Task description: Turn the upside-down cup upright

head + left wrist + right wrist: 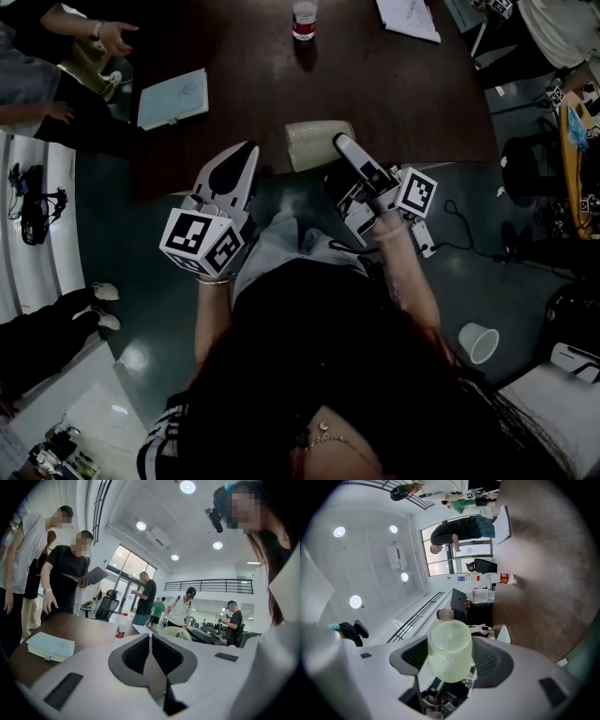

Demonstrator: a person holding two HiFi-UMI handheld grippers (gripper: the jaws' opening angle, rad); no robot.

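Left claw (150,644) pressed together, empty. Right claw (345,152) pinches the cup (450,651), lying sideways at the tabletop's (375,84) near edge. Rolling the wrist fully before lowering should land it mouth-up, short of the bottle (304,21).

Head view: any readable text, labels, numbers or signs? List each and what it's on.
Nothing legible.
Bottle: red label, print too small to read.
Paper: marks too small to read.
Notebook: nothing readable on the cover.
Marker cubes: black-and-white square codes only, no letters or numbers.
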